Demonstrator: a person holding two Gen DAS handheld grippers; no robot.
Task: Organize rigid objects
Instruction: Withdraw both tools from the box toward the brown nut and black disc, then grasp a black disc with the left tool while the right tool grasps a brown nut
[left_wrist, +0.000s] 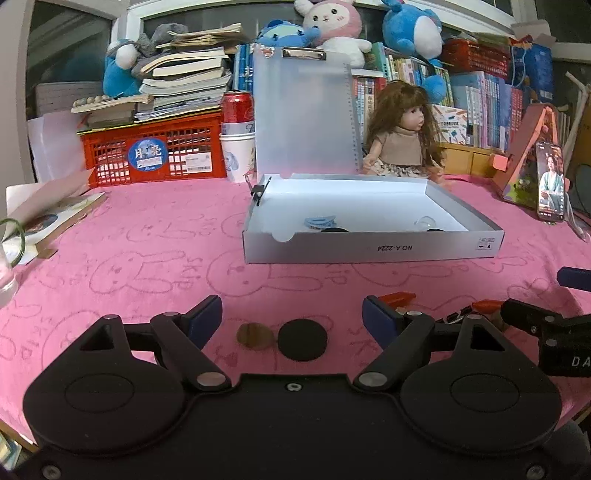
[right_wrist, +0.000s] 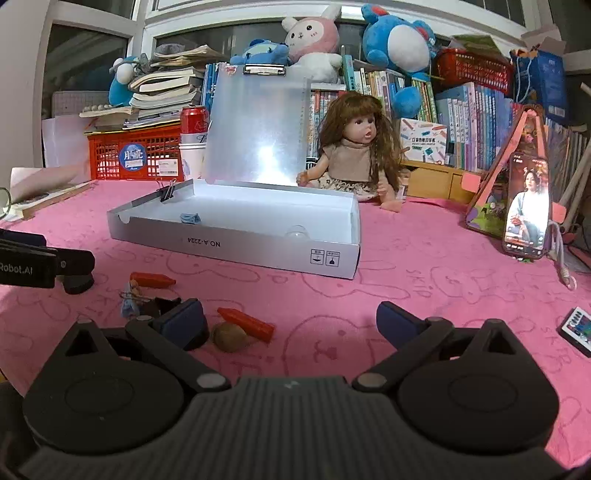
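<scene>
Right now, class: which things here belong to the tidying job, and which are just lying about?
Job:
- open white box
- two orange crayons
- black disc
- brown nut
- left tool and right tool, both open

Lying about:
- doll
- phone
- red crate
- remote

Pink bunny-print tablecloth (left_wrist: 147, 266) covers the table. Far edge: red plastic crate (left_wrist: 155, 151) under stacked books (left_wrist: 184, 81), row of upright books (right_wrist: 461, 122), plush toys (right_wrist: 314, 40) on top, long-haired doll (right_wrist: 354, 147). Dark window panes (right_wrist: 88, 55) in white frames far left. Dim indoor light.
</scene>
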